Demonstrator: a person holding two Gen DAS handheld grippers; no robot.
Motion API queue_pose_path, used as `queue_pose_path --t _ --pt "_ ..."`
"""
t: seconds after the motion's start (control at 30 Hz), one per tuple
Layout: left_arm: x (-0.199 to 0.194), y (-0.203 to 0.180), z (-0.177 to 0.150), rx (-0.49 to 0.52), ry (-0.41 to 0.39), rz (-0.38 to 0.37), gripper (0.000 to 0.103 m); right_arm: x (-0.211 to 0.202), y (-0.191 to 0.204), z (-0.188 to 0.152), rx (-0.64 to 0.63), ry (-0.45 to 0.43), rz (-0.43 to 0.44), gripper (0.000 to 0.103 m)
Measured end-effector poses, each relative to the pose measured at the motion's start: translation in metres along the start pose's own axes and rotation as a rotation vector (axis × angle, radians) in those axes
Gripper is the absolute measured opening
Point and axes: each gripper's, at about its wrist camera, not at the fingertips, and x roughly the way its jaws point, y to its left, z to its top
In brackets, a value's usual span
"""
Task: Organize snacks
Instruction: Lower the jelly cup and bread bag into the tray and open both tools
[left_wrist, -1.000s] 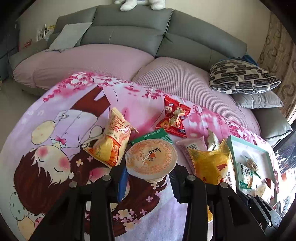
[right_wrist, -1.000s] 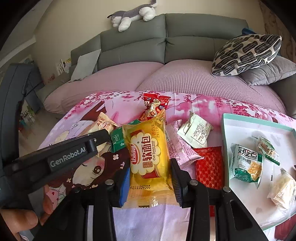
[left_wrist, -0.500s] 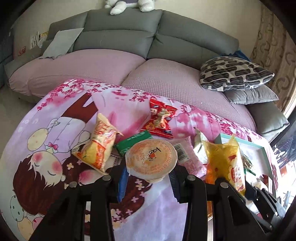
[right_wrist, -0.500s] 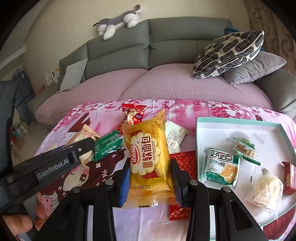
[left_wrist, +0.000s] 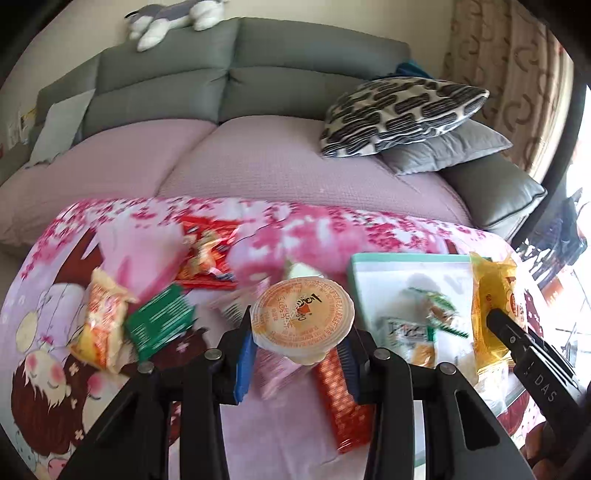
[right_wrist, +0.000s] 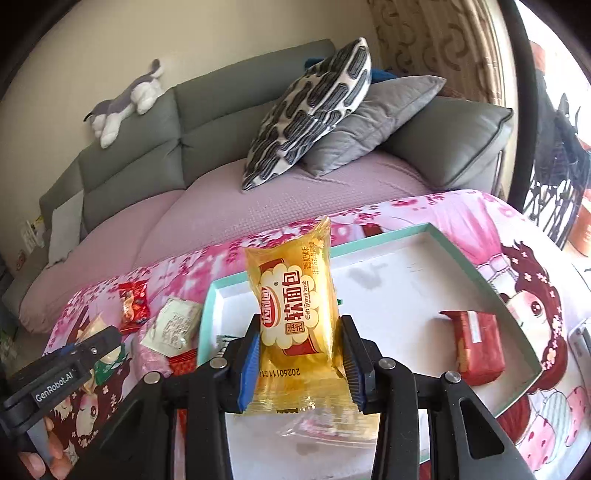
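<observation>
While both grippers hang above a pink cartoon cloth (left_wrist: 140, 236), each has its jaws closed on a snack. The left gripper (left_wrist: 297, 341) pinches a round jelly cup (left_wrist: 302, 314) with an orange lid, held over loose packets: a red strip pack (left_wrist: 341, 398), a green box (left_wrist: 160, 321), an orange bag (left_wrist: 101, 321). The right gripper (right_wrist: 299, 363) clamps an upright yellow bread pack (right_wrist: 293, 314) above a white tray (right_wrist: 491, 284) with a teal rim. A red pack (right_wrist: 478, 345) lies in the tray. Behind stands a grey sofa (right_wrist: 221, 107) with cushions and a plush toy (right_wrist: 123, 101).
</observation>
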Motion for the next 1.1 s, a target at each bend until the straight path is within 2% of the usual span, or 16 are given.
queue_pose_path --t 0.27,0.57,0.87,1.1 --pt "0.025 -0.056 0.026 0.076 0.008 -0.1 0.042 -0.001 -0.048 0.009 0.063 -0.027 -0.1 0.042" --pt "0.058 -0.085 0.037 0.116 0.054 -0.101 0.042 0.005 -0.061 0.01 0.081 -0.026 -0.112 0.042" --pt "0.102 -0.088 0.035 0.111 0.144 -0.064 0.042 0.028 -0.068 0.0 0.11 0.031 -0.107 0.042" --pt "0.12 -0.089 0.024 0.103 0.198 -0.05 0.042 0.039 -0.074 -0.006 0.127 0.076 -0.126 0.042"
